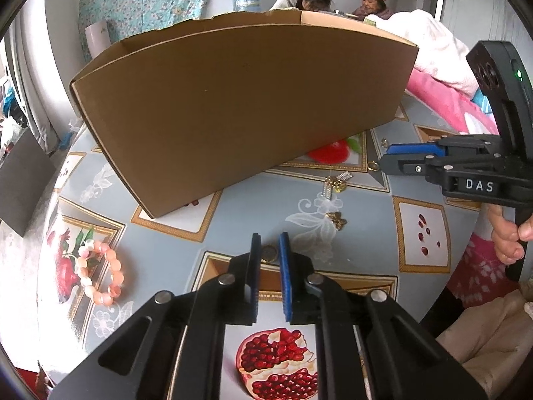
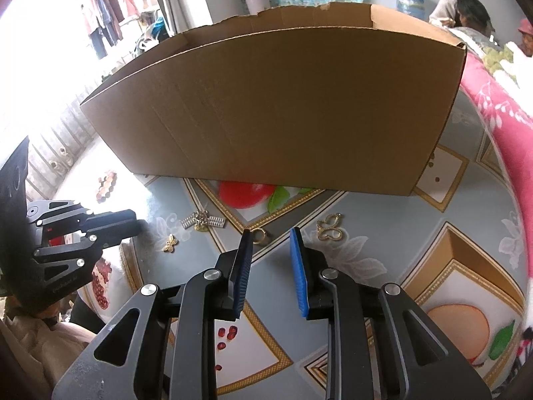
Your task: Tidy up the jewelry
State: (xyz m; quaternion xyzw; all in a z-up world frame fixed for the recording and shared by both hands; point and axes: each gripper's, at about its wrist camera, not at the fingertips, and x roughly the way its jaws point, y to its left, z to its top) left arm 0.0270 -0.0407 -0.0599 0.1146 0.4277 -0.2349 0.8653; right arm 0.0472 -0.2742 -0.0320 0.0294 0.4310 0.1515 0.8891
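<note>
My left gripper [image 1: 269, 236] stands low over the patterned tablecloth [image 1: 349, 266]. A small round gold-rimmed piece [image 1: 269, 253] fills the narrow gap between its blue pads from side to side. Far right, my right gripper [image 1: 384, 157] hovers beside a gold ring [image 1: 373, 166]. In the right wrist view that gripper [image 2: 270, 231] is open, and the gold ring [image 2: 259, 235] lies loose by its left fingertip. A gold openwork butterfly [image 2: 329, 228], a rhinestone clip [image 2: 203, 221] and a small gold bee charm [image 2: 170, 243] lie on the cloth. A pink bead bracelet [image 1: 98, 271] lies at the left.
An open cardboard box [image 1: 240, 100] stands upright just behind the jewelry and fills the far side of the table. A pink blanket [image 2: 499, 113] lies to its right. Two people sit in the background. A hand [image 1: 509, 240] holds the right gripper's handle.
</note>
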